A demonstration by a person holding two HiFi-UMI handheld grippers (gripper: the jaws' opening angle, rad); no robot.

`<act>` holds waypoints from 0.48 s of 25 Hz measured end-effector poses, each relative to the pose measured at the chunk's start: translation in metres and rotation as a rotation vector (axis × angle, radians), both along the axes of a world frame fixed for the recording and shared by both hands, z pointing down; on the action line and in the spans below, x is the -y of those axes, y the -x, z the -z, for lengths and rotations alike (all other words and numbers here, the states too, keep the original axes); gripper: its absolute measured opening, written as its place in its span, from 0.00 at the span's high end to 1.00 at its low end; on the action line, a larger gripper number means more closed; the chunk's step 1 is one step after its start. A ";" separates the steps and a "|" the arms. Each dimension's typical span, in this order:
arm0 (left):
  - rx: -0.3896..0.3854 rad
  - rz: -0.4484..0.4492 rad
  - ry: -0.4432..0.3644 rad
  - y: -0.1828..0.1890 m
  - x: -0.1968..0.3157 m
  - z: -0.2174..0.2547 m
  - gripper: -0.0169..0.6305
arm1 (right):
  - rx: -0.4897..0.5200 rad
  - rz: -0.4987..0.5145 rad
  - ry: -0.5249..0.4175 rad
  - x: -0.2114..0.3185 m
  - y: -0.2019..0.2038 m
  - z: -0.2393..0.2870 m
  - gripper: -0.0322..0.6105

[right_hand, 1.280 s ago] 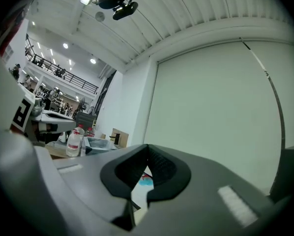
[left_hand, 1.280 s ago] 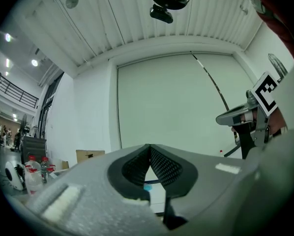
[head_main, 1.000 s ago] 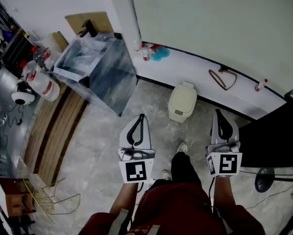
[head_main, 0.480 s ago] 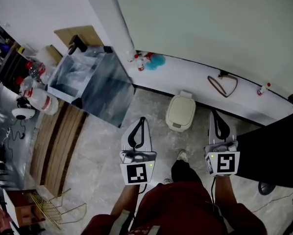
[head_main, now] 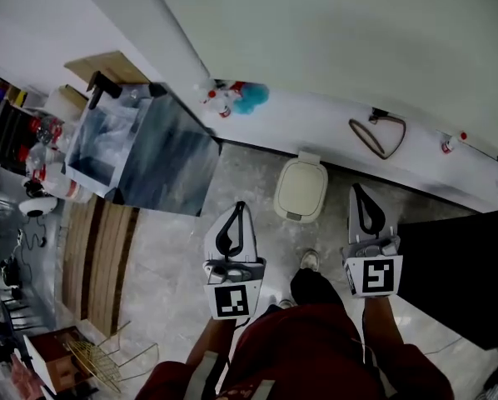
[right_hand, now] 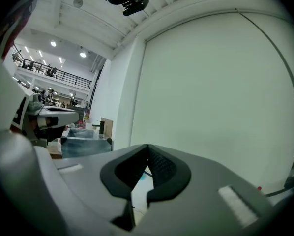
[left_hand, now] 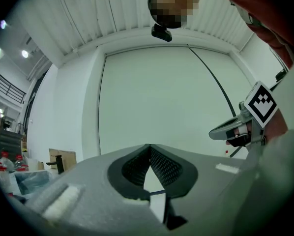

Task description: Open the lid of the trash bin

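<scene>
One small cream plastic trash bin [head_main: 301,192] with rounded corners stands upright on the grey marbled floor [head_main: 174,265]. Its flat cream lid [head_main: 302,182] is fully closed, with the hinge block on the far side. The bin's back sits just beside the white wall base [head_main: 316,132].

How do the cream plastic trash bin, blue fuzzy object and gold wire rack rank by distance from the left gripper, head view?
1. cream plastic trash bin, right of left gripper.
2. blue fuzzy object, by wall.
3. gold wire rack, bottom left.
</scene>
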State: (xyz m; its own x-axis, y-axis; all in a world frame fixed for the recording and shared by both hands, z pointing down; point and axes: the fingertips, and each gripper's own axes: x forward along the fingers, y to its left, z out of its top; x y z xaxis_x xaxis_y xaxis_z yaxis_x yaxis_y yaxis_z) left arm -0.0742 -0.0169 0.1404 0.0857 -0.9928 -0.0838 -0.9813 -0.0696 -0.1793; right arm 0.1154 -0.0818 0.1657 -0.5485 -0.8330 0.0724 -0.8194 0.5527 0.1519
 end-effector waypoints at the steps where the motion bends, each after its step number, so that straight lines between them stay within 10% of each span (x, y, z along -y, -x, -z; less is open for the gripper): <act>1: 0.004 -0.002 0.009 -0.004 0.009 -0.006 0.96 | -0.002 0.001 0.013 0.007 -0.002 -0.007 0.95; 12: -0.007 -0.019 0.141 -0.007 0.058 -0.076 0.96 | 0.012 0.054 0.192 0.039 0.024 -0.085 0.95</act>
